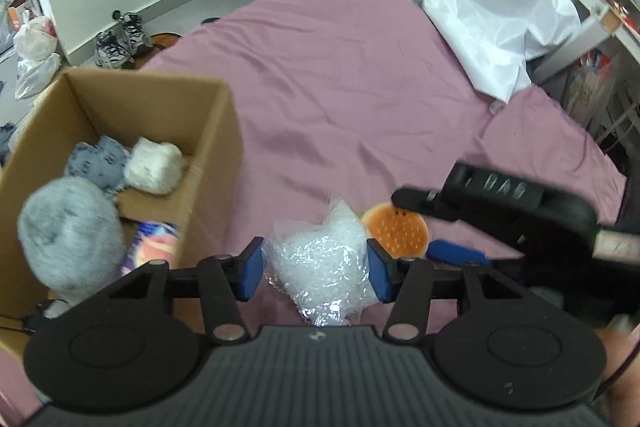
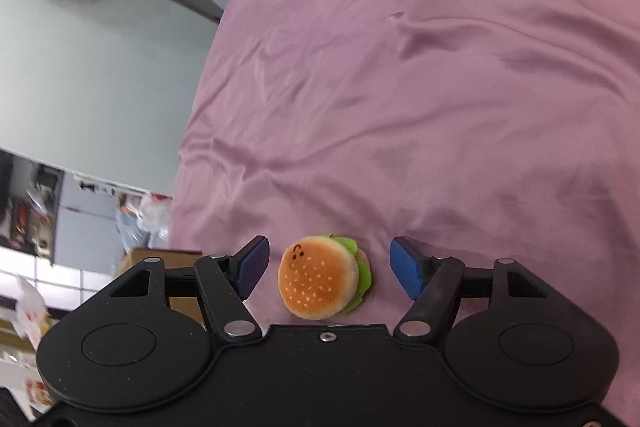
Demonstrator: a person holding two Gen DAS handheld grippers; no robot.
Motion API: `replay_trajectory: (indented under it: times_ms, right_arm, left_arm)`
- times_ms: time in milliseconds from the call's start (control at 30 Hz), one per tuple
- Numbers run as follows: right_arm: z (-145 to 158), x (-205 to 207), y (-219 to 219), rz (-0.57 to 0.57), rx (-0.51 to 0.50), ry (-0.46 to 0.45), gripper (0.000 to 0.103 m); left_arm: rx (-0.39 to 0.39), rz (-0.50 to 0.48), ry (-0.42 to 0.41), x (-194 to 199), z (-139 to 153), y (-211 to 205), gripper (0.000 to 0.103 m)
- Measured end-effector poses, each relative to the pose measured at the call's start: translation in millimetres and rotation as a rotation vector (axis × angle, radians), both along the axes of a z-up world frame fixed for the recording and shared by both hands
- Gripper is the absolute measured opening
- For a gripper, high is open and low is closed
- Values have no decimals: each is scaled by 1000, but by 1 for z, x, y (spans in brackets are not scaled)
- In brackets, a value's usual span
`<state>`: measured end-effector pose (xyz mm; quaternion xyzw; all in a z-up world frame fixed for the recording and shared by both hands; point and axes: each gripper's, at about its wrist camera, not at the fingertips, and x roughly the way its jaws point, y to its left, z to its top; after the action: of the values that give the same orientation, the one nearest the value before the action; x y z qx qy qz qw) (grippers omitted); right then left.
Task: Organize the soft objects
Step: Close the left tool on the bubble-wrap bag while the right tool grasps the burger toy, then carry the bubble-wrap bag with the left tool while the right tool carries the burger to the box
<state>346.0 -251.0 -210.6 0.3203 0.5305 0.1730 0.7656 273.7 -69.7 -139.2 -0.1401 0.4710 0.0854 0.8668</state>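
Scanning left to right, we note a cardboard box (image 1: 216, 131) holding soft bundles. Beside it our left gripper (image 1: 316, 269) is clenched on a clear beaded bag (image 1: 322, 267) above the pink sheet (image 1: 340, 87). Our right gripper (image 2: 329, 269) straddles a plush burger (image 2: 320, 277), pads apart from it, released.

We see the bed (image 1: 340, 87) covered in smooth mauve cloth with a faint sheen. On it, a clear bag (image 1: 320, 267) of glossy crinkled plastic lies beside a matt plush burger (image 2: 320, 279). Left of the bag, the matt cardboard box (image 1: 216, 131) holds fuzzy grey and white cloth pieces.
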Motion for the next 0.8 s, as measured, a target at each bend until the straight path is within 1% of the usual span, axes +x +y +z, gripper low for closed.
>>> replay_trajectory:
  times_ms: [67,133,167,200,233,300,400,500,633,800]
  right_arm:
    - [-1,-2,6,23,-19,-1,67]
    - [-1,-5,12,52,-47,-12,67]
    - [0,-6,15,67,-71,-24,63]
    - [1,-7,17,73,-89,-32,40]
    - [0,-8,17,75,-104,-21,33]
    - [0,-11,15,71,-89,-13,28]
    - [8,-18,15,77,-94,-33,27]
    - [16,-26,19,86,-101,-49,27]
    - [33,-32,24,90,-98,-86,27]
    - [59,-43,30,88,-96,-137,28]
  left_arm:
    - [-7,4,-25,0,10,4,52]
    - [7,8,-52,-1,22,8,52]
    - [16,8,-64,-1,25,9,52]
    - [24,11,-71,-2,29,12,52]
    - [28,17,-76,-3,33,15,52]
    - [26,29,-81,-5,38,21,52]
    - [23,48,-88,-9,47,30,52]
    - [32,56,-115,-17,61,39,52]
    - [41,75,-146,-29,77,55,52]
    - [45,108,-162,-44,88,76,52]
